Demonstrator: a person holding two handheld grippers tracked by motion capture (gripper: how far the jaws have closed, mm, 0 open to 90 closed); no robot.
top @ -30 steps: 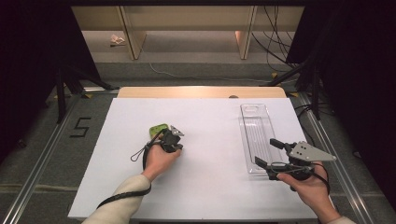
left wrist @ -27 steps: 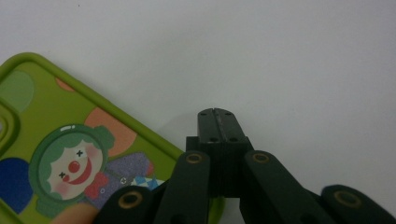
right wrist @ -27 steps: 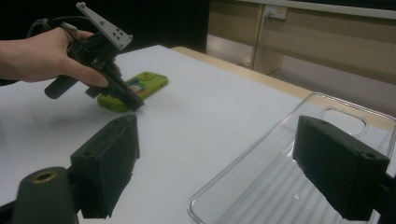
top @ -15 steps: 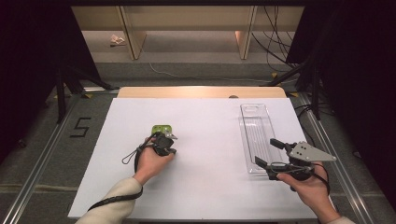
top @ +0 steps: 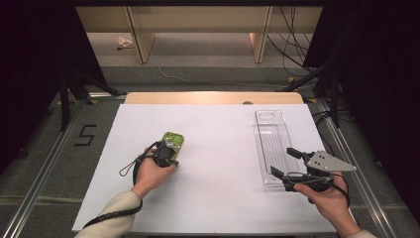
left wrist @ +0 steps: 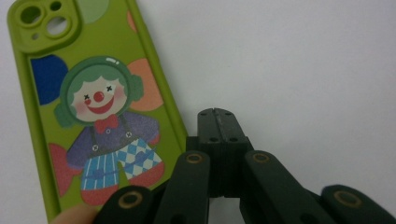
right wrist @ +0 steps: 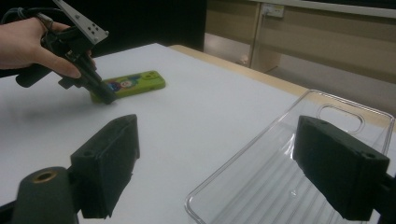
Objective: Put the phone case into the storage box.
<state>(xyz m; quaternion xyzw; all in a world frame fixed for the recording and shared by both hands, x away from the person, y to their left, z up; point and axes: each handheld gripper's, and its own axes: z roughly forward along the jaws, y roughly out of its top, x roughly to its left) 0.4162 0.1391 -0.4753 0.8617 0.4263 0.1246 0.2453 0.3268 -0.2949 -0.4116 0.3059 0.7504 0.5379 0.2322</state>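
- L gripper (top: pixel 167 154) sits on the white table (top: pixel 218 148), jaws fully closed w/ nothing between them; left gripper view shows the two black tips pressed together.
- Its tip rests just beside the long edge of the green phone case (left wrist: pixel 93 116), which lies flat, clown print up, camera cut-outs at the far end. Contact or a hair's gap? Can't tell.
- Looks like the step is nudging or sliding the case across the table w/ the closed tip, though that's a judgement.
- To do it well: keep the tip low on the table, push against the mid of the long edge so the case slides straight and doesn't spin; go slow, soft rim may ride over the tip.
- If a pick-up is meant instead: open the jaws first, straddle one long edge, close on the rim.
- R gripper (top: pixel 287 163) is held by the person's right hand (top: pixel 329 201) at the near end of the clear plastic tray (top: pixel 270 116), jaws spread wide, gripping nothing; tray's near rim lies between them, pads not touching it as far as visible.
- Tray stands well apart from the case, on the table's right side.
- Count: 1 phone case, 1 clear tray, 2 grippers, 1 table.
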